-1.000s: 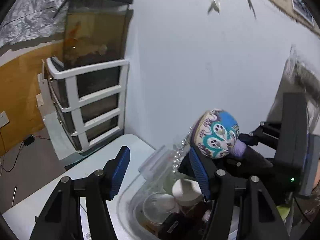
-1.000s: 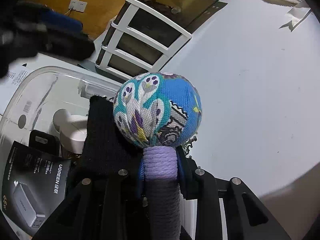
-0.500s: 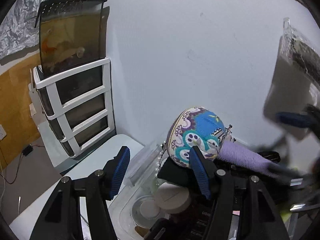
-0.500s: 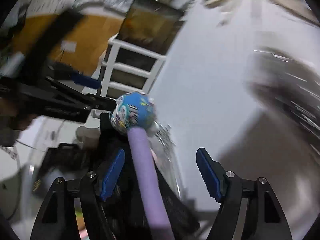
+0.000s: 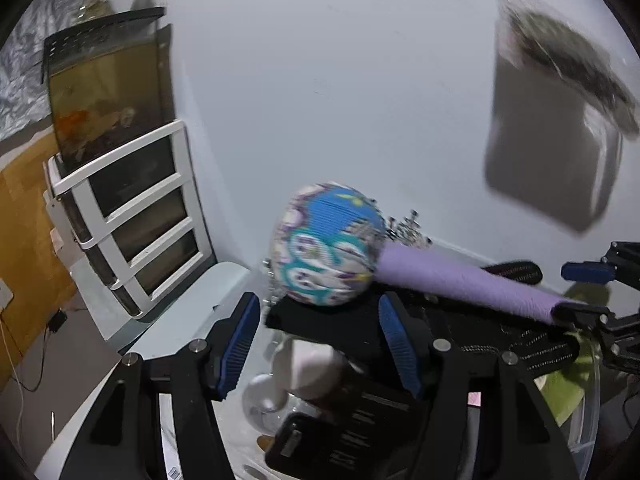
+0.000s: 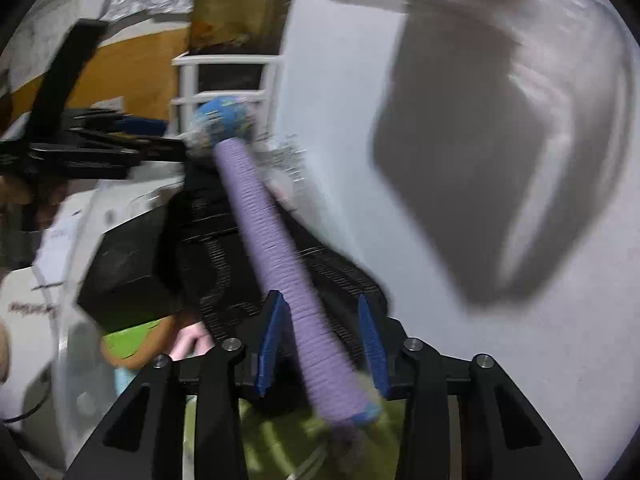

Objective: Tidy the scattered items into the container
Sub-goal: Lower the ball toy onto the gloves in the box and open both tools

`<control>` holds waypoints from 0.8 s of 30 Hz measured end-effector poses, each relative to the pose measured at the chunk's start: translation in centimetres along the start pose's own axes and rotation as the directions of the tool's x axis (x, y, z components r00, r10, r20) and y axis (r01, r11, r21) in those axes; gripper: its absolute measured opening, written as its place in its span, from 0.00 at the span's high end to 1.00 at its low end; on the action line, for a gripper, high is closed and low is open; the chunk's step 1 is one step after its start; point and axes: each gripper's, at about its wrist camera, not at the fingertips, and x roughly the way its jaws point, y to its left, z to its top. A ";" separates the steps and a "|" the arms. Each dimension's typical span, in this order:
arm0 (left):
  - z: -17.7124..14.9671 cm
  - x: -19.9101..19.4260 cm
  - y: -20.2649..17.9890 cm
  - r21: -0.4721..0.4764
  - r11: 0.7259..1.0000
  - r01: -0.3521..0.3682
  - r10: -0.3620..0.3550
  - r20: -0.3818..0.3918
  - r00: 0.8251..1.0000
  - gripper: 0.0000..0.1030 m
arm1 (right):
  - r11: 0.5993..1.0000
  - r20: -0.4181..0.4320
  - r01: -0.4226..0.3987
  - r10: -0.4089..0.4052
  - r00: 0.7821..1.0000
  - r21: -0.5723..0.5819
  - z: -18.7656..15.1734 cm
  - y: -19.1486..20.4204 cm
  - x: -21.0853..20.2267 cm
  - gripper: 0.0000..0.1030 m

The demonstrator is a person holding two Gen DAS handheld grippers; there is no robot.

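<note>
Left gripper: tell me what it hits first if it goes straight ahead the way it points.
Most likely the black block just past the open left gripper, with the mallet resting on it. Both lie between the fingers in the left wrist view. Depth is unclear, so that order is a guess.

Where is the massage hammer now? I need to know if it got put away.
The massage hammer lies atop the items piled in the clear container, its head just beyond the open left gripper.

Right gripper (image 6: 322, 344) jaws apart around purple-handled mallet (image 6: 272, 236), pads not gripping
</note>
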 end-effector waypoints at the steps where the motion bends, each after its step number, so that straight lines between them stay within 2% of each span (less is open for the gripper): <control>1: 0.0 0.3 -0.4 0.008 1.000 0.001 -0.001 -0.005 1.000 0.40 | 1.000 -0.007 -0.019 0.019 1.000 -0.018 0.1 0.5 -0.1 0.63; 5: 0.3 1.3 -1.8 0.028 1.000 -0.001 0.002 -0.029 1.000 0.40 | 0.993 -0.078 0.062 -0.070 0.995 -0.096 -0.4 1.3 2.5 0.65; 6: 0.4 1.6 -2.1 0.028 1.000 -0.002 0.003 -0.035 0.999 0.40 | 0.995 -0.082 0.050 -0.057 0.995 -0.082 -0.4 1.0 3.1 0.65; 8: 0.6 1.8 -2.3 0.023 1.000 0.002 -0.001 -0.037 0.999 0.40 | 0.993 -0.069 0.055 -0.062 0.996 -0.100 -0.1 0.9 2.9 0.66; 12: 1.1 2.2 -2.8 0.000 1.000 0.016 -0.016 -0.041 0.999 0.40 | 0.971 -0.035 0.112 -0.122 0.992 -0.209 0.6 0.8 2.6 0.65; 14: 1.3 2.4 -2.9 -0.006 1.000 0.022 -0.022 -0.046 0.999 0.40 | 0.971 -0.063 0.107 -0.123 0.990 -0.216 0.3 0.2 3.8 0.66; 15: 1.3 2.4 -3.0 -0.006 1.000 0.021 -0.021 -0.048 0.999 0.40 | 0.968 -0.073 0.109 -0.128 0.989 -0.228 0.0 0.0 4.5 0.69; 17: 1.3 2.4 -3.2 0.009 1.000 0.005 -0.005 -0.057 0.998 0.40 | 0.951 -0.038 0.120 -0.137 0.990 -0.284 -0.7 0.6 4.8 0.69; 19: 1.1 2.3 -3.1 0.018 1.000 -0.001 0.002 -0.065 0.998 0.40 | 0.964 -0.025 0.105 -0.114 0.993 -0.246 -0.8 0.3 4.2 0.69; 21: 0.9 2.1 -2.9 0.015 1.000 0.000 0.001 -0.071 0.997 0.40 | 0.970 -0.003 0.106 -0.109 0.994 -0.220 -1.1 0.3 2.7 0.64; 22: 0.8 2.1 -2.8 0.013 1.000 0.001 0.000 -0.072 0.997 0.40 | 0.971 0.011 0.112 -0.113 0.994 -0.212 -1.3 0.4 1.7 0.55; 23: 0.7 2.0 -2.7 0.011 1.000 0.001 0.000 -0.074 0.997 0.40 | 0.972 0.026 0.119 -0.116 0.993 -0.203 -1.5 0.5 0.6 0.40; 24: 0.7 1.9 -2.7 0.011 1.000 0.001 -0.001 -0.074 0.997 0.40 | 0.973 0.040 0.126 -0.120 0.992 -0.194 -1.6 0.6 -0.4 0.34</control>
